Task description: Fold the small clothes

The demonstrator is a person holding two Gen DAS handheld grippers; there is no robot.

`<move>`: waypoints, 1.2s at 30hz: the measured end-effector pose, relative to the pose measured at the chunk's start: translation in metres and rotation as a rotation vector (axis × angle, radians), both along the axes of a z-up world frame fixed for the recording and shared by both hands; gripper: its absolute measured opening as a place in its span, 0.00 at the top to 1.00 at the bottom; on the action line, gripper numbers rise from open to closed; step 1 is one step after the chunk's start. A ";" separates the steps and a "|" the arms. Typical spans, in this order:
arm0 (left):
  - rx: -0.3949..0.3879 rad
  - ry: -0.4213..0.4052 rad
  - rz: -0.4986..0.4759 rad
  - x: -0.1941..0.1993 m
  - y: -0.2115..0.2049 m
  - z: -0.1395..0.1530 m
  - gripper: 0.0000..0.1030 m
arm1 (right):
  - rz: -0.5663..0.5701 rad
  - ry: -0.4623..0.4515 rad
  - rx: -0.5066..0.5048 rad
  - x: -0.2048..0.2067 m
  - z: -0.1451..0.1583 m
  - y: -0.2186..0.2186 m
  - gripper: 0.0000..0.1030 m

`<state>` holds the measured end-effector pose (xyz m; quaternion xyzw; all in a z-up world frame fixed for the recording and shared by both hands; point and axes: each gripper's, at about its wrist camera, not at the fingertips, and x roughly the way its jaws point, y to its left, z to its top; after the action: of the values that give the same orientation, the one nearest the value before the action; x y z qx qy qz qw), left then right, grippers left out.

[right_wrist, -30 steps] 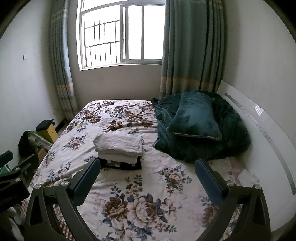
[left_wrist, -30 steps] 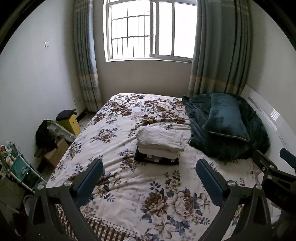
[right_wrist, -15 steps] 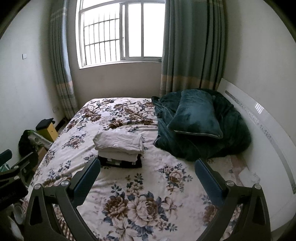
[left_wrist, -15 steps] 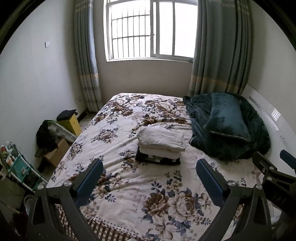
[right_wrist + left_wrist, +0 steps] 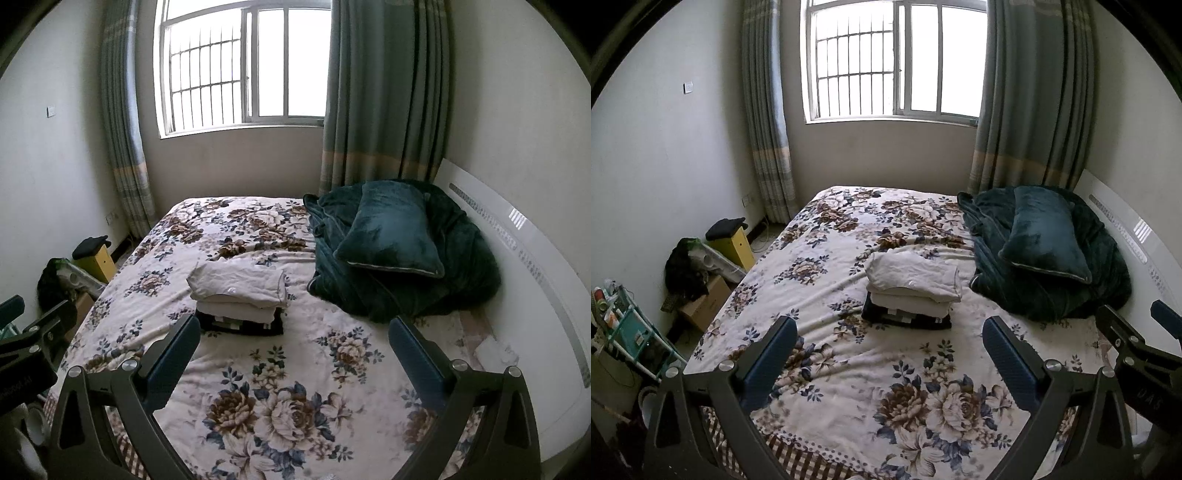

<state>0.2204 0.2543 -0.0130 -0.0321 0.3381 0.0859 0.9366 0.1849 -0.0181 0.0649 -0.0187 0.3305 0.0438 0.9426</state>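
A stack of folded clothes (image 5: 911, 291) sits mid-bed on the floral sheet (image 5: 849, 369): cream garments on top, a dark one at the bottom. It also shows in the right wrist view (image 5: 239, 295). My left gripper (image 5: 889, 339) is open and empty, held above the near part of the bed, well short of the stack. My right gripper (image 5: 294, 336) is open and empty too, at a like height. Each gripper's body shows at the edge of the other's view.
A dark green blanket (image 5: 1071, 291) with a green pillow (image 5: 1045, 240) lies at the bed's right by the white headboard (image 5: 535, 280). On the floor at the left are a yellow stool (image 5: 735, 243), a cardboard box (image 5: 705, 302) and a teal rack (image 5: 631, 332).
Both grippers have drifted slightly; the view tilts up a little and the stack sits a bit lower in frame. Both stay open and empty.
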 end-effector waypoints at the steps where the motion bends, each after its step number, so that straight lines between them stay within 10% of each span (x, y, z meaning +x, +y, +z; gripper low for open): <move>1: 0.000 -0.002 0.000 -0.001 -0.001 0.000 0.00 | -0.001 -0.001 0.001 0.000 0.000 0.000 0.00; 36: -0.010 0.007 0.013 -0.014 0.000 0.008 0.00 | 0.000 -0.009 0.015 -0.001 0.000 0.008 0.00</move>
<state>0.2060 0.2544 -0.0046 -0.0386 0.3418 0.0904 0.9346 0.1835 -0.0101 0.0645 -0.0119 0.3261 0.0462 0.9441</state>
